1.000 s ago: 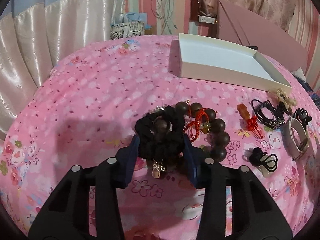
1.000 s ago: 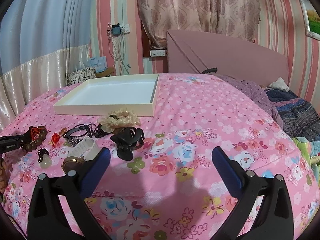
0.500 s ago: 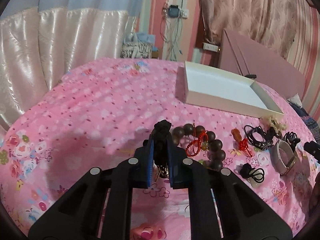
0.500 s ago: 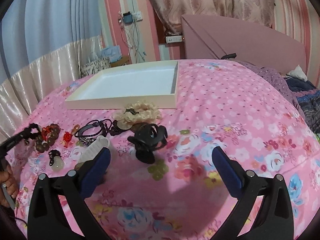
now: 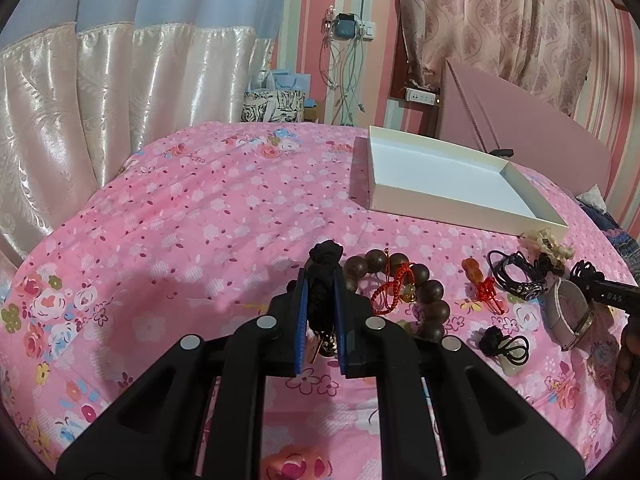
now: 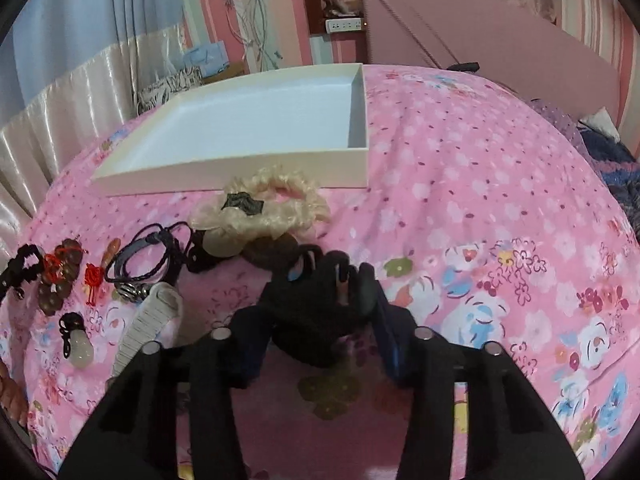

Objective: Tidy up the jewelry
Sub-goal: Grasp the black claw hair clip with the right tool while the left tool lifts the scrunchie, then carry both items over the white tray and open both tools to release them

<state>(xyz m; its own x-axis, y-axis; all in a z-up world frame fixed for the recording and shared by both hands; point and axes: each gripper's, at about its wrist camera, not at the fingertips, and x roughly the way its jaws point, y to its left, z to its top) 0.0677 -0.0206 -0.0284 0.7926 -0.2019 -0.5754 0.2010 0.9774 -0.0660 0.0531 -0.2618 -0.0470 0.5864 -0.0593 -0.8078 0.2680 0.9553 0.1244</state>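
While closing, right tool (image 6: pixel 320 320) straddles the black claw clip (image 6: pixel 320 304).

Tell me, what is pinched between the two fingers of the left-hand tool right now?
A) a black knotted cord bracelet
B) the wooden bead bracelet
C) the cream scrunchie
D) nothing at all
A: the left gripper is shut on the black cord bracelet, whose knot sticks out past the blue pads, while the wooden bead bracelet lies beside it on the bedspread.
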